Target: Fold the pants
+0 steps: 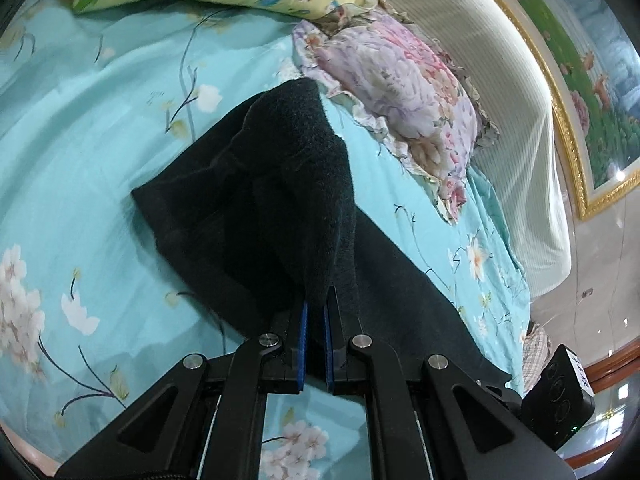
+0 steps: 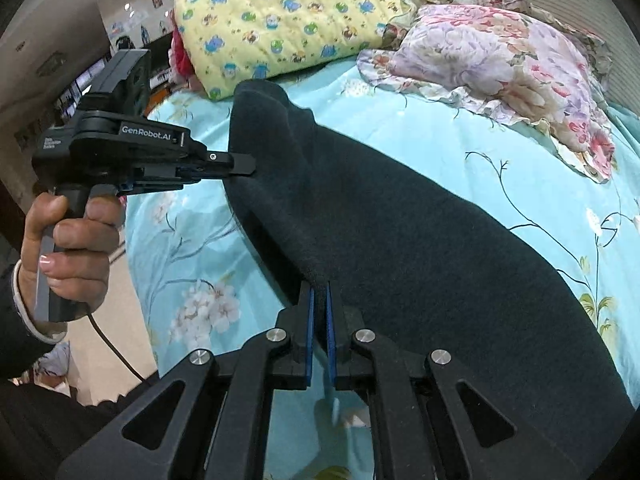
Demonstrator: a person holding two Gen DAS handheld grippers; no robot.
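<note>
Black pants [image 1: 256, 200] lie on a turquoise flowered bed sheet [image 1: 80, 140]. My left gripper [image 1: 316, 304] is shut on an edge of the pants and holds it lifted above the bed. My right gripper [image 2: 319, 292] is shut on another edge of the same pants [image 2: 400, 240], lifted too. In the right wrist view the left gripper [image 2: 244, 168] shows at the left, held by a hand [image 2: 68, 248], pinching the pants' raised far edge. The cloth hangs stretched between the two grippers.
A yellow patterned quilt [image 2: 280, 16] and a pink flowered pillow [image 2: 500, 64] lie at the head of the bed. A cream headboard [image 1: 500, 100] and a framed picture [image 1: 580, 80] stand to the right. The bed's left edge drops to the floor [image 2: 108, 340].
</note>
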